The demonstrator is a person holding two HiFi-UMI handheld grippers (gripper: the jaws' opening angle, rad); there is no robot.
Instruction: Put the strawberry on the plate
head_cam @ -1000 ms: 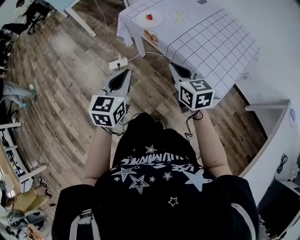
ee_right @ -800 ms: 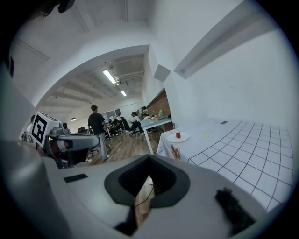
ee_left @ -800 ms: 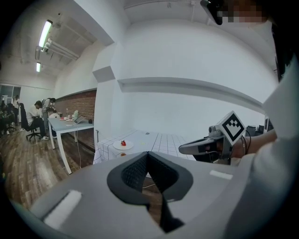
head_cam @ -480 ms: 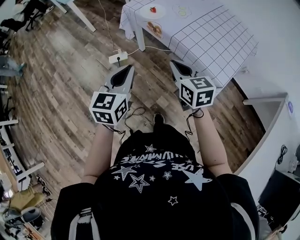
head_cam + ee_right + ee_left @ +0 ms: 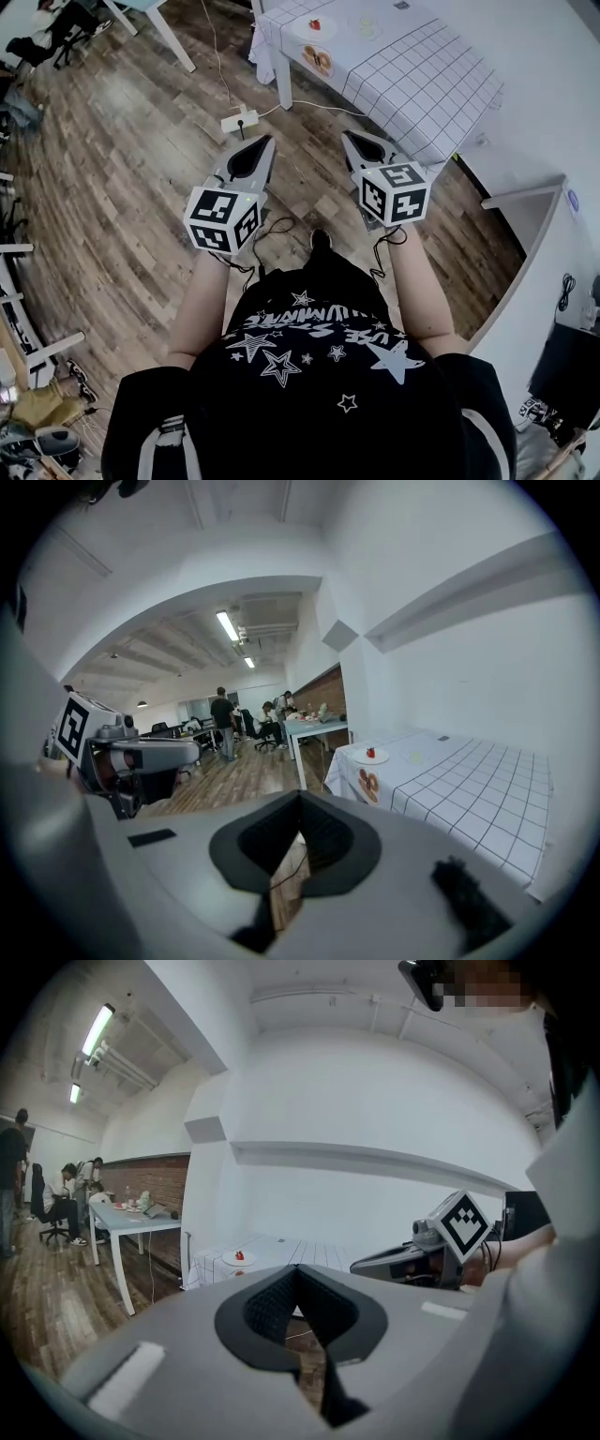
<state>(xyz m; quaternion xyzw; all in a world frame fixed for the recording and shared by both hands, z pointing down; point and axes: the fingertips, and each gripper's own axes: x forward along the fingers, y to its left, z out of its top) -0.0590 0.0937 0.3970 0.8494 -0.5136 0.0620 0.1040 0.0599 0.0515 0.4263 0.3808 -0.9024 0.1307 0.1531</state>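
Bench (image 5: 284, 82) draped in white cloth (image 5: 422, 75), thin dark grid. Round white plate (image 5: 302, 31) near far corner holds red strawberry (image 5: 315, 24). Floor (image 5: 141, 169): wood planks. Left tongs (image 5: 269, 140), right tongs (image 5: 346, 135): pointed grey jaws together, empty, well apart from plate.

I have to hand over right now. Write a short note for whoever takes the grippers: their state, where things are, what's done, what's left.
Left gripper: fingers shut, empty.
Right gripper: fingers shut, empty.
Both are held over the floor, short of the table.
The strawberry sits on a white plate near the table's far corner.
Done: the strawberry looks placed.
Left: nothing apparent, but it is far off, so check up close.
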